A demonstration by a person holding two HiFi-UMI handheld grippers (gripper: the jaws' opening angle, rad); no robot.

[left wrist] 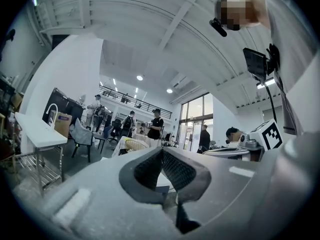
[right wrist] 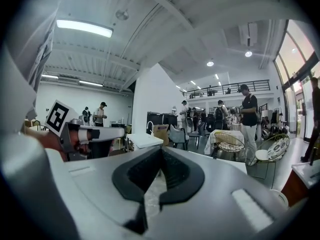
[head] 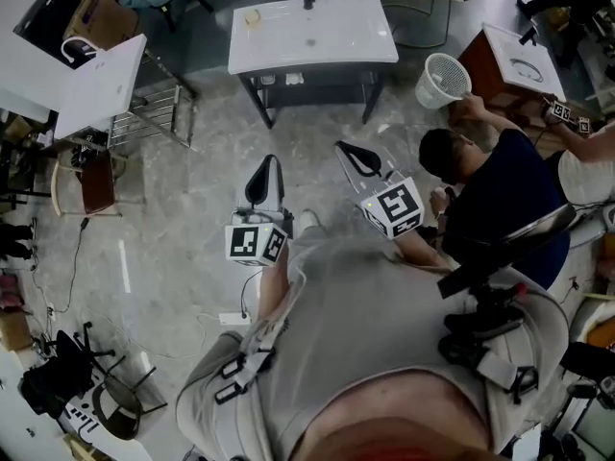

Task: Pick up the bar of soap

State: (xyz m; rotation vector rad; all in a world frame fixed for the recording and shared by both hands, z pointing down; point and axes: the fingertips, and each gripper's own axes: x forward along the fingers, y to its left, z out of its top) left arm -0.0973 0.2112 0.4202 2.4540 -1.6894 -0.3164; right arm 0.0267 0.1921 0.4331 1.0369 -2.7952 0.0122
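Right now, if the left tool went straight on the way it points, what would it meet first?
Probably the white washstand; open floor lies between it and the left tool, though height is hard to judge.

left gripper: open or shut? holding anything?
Shut, empty. The left gripper view shows the left gripper with jaws touching at the tips and nothing between them.
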